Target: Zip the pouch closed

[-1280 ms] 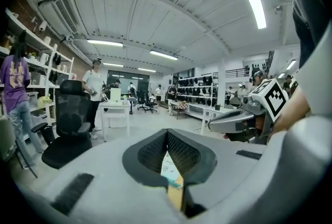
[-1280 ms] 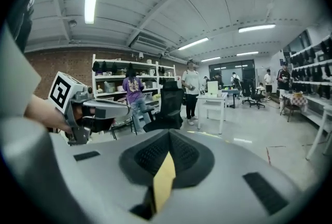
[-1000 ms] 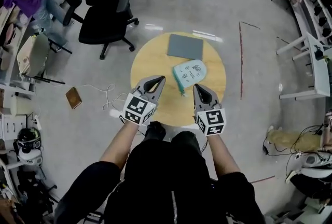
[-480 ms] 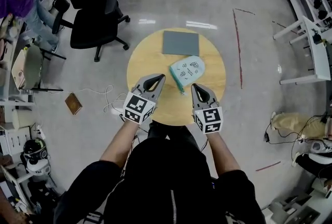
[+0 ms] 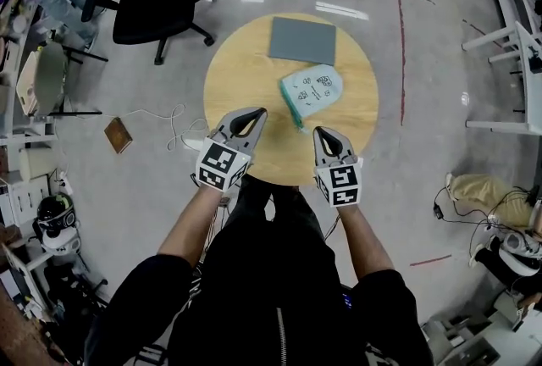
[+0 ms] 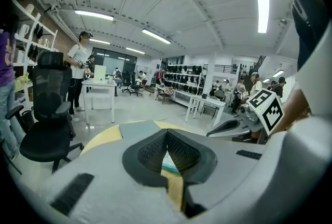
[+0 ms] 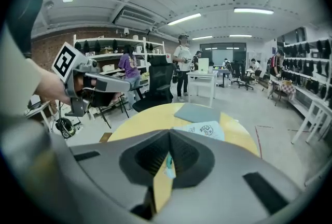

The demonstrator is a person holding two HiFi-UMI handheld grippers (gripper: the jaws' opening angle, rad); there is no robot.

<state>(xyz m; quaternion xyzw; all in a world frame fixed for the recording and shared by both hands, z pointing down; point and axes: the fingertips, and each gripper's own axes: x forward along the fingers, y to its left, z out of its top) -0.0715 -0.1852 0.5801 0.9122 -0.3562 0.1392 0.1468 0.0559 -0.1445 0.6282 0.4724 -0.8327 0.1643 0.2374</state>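
The pouch (image 5: 311, 91) lies flat on the round wooden tabletop (image 5: 246, 72), a little right of its middle and just beside a grey mat (image 5: 303, 40) on the far side. It is a light-blue fabric pouch with small prints. A teal zipper band (image 5: 292, 106) runs along its left edge toward the person.

I judge the pouch to be soft and light. It will probably slide or fold if only 1 side is pulled. So 1 gripper should pinch the fabric near the end of the zipper, while the other takes the small pull tab. The tab seems to sit at the near end of the band, but it is too small to be sure. It is thin and may slip out of the jaws.

The left gripper (image 5: 252, 113) and the right gripper (image 5: 325, 134) are side by side above the near edge of the tabletop. Both forearms are stretched forward, and both grippers tilt a little downward and point toward the pouch, apart from it. The jaws of both are closed with nothing between them, so they must open before any hold.
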